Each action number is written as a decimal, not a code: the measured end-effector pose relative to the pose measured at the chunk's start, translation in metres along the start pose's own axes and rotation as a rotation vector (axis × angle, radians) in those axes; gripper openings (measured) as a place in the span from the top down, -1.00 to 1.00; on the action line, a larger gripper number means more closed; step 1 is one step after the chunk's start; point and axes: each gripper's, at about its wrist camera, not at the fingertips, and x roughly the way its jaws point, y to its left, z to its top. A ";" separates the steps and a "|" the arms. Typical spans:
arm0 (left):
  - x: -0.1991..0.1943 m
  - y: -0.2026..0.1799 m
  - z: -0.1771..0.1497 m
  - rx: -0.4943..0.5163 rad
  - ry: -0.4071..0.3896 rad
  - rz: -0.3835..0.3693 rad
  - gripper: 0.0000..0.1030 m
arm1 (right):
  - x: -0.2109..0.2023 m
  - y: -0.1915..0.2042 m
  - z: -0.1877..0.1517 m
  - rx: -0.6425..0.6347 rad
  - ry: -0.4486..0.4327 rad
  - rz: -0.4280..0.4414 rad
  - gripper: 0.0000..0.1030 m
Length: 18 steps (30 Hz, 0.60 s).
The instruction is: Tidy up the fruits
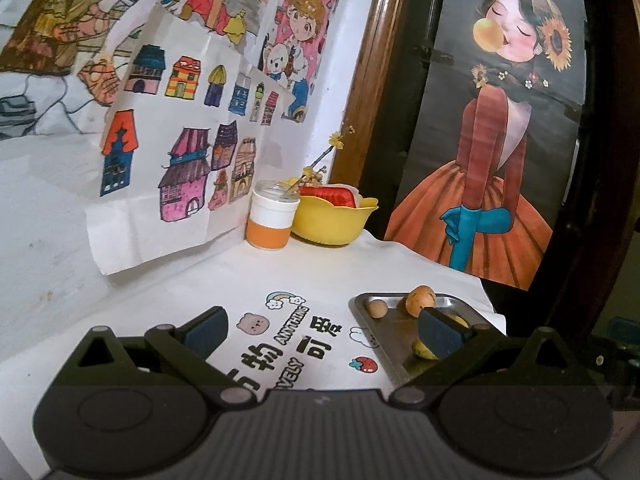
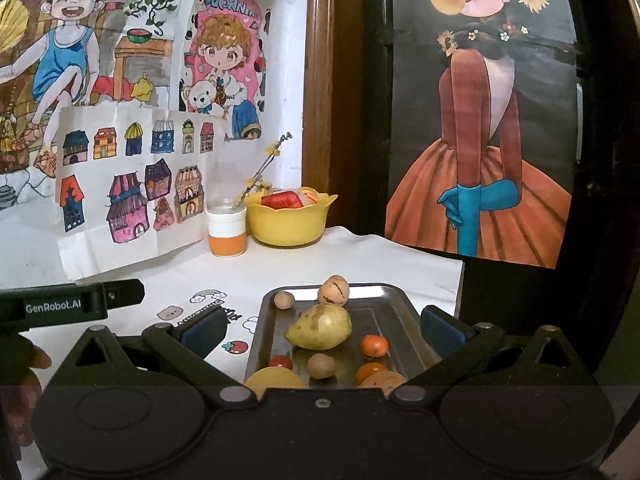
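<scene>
A steel tray (image 2: 386,310) lies on the white cloth and holds several fruits. They include a yellow-green pear-shaped fruit (image 2: 320,327), a speckled tan fruit (image 2: 334,290), a small brown fruit (image 2: 284,300) and small orange fruits (image 2: 374,345). My right gripper (image 2: 323,330) is open over the tray, its pads either side of the pear-shaped fruit and not touching it. My left gripper (image 1: 324,332) is open and empty above the cloth, left of the tray (image 1: 390,332). Its right finger (image 1: 440,332) hides part of a yellow fruit (image 1: 422,351). A yellow bowl (image 2: 288,226) with red fruit stands at the back.
A jar (image 2: 227,228) with an orange band holds a flower twig beside the bowl. Drawings cover the left wall, and a dark wooden frame with a poster stands behind on the right. The cloth's right edge (image 2: 460,276) drops off just past the tray. A hand (image 2: 24,380) shows at the lower left.
</scene>
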 end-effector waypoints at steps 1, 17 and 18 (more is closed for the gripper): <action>-0.002 0.001 -0.001 0.000 -0.002 0.002 -0.99 | -0.001 0.001 0.000 -0.002 -0.001 -0.003 -0.99; -0.027 0.002 -0.015 0.080 -0.045 0.008 -0.99 | -0.016 0.016 -0.014 0.015 0.000 -0.015 -0.99; -0.029 0.003 -0.017 0.080 -0.045 0.007 -0.99 | -0.017 0.016 -0.015 0.016 -0.001 -0.019 -0.99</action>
